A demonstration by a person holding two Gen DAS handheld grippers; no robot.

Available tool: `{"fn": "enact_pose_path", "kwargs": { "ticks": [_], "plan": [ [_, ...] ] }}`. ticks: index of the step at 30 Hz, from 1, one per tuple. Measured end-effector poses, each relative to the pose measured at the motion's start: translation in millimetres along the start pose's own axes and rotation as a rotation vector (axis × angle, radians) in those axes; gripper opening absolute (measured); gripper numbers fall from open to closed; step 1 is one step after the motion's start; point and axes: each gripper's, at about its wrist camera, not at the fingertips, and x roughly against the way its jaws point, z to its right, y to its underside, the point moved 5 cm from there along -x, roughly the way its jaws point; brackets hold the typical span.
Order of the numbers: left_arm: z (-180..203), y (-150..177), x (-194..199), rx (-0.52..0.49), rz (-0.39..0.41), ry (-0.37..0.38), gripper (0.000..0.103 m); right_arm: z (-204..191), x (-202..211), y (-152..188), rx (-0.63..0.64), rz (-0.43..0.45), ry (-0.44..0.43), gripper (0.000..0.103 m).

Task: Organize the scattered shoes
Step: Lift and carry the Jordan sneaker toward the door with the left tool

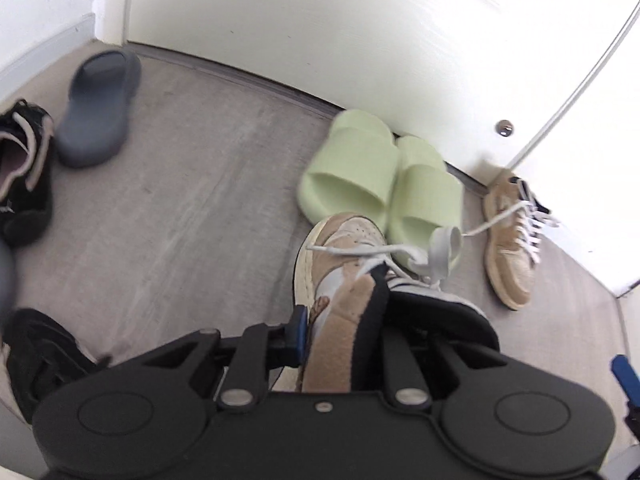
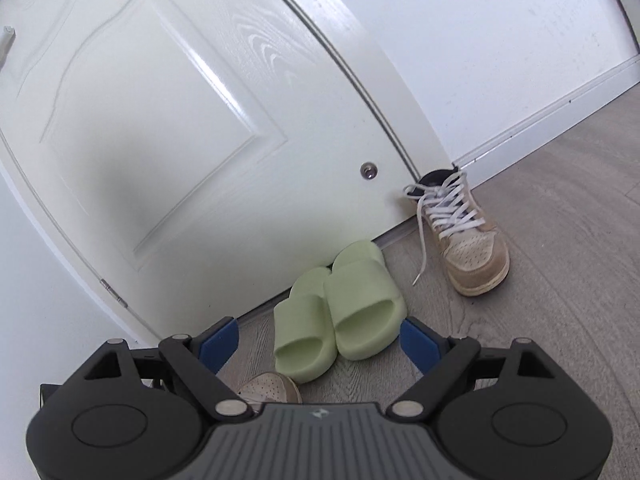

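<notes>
tan sneaker (image 1: 340, 272) clamped in left gripper (image 1: 344, 332)

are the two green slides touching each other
Touching. The right wrist view shows the green slides pressed side by side by the door, no floor showing between them.

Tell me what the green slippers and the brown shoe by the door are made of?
The green slippers look like soft moulded foam or rubber: one smooth, matte piece, no seams. The brown shoe seems fuzzy suede with a paler panel of dotted leather on the toe, plus white woven laces.
</notes>
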Motion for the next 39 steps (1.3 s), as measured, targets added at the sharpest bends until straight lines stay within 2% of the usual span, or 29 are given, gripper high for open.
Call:
{"fn": "enact_pose_path", "kwargs": {
  "ticks": [4,9,14,19,22,23,27,30,33,36,39],
  "plan": [
    [36.9,18.9,-11.3,-0.016,-0.031,0.058,0.017,23.5,9.7,-15.0,-0.111,0.047,0.011,0.089],
    [70.9,49.2,-44.7,-0.069,-0.102,0.097,0.016,38.8,18.0,-23.6,-0.169,0.085,0.029,0.089],
    [72.1,57.4,-65.0,-0.117,-0.1,0.065,0.015,48.0,22.0,-28.1,-0.198,0.108,0.03,0.089],
    [43.6,56.9,-83.8,-0.06,-0.138,0.052,0.021,54.8,19.8,-27.3,-0.234,0.097,0.032,0.089],
    [44.0,56.5,-83.7,-0.097,-0.135,0.047,0.021,55.4,15.0,-24.2,-0.23,0.073,0.046,0.089],
    [45.2,56.9,-83.4,-0.118,-0.132,0.038,0.025,55.9,12.4,-22.6,-0.227,0.064,0.056,0.089],
    [30.7,59.6,-87.4,-0.09,-0.184,0.012,0.061,59.6,5.7,-15.9,-0.222,0.025,0.097,0.089],
    [22.0,59.8,-88.8,-0.069,-0.229,0.029,0.061,60.1,6.9,-14.8,-0.226,0.016,0.103,0.089],
    [24.4,57.3,-86.8,-0.109,-0.265,0.005,0.061,55.9,2.1,-13.1,-0.195,-0.016,0.114,0.089],
    [28.6,57.6,-82.3,-0.174,-0.264,-0.015,0.061,45.3,-10.4,-10.5,-0.093,-0.093,0.149,0.089],
    [27.2,60.1,-82.8,-0.184,-0.301,0.004,0.061,25.0,-19.1,-9.6,0.048,-0.138,0.145,0.089]
  ]
}}
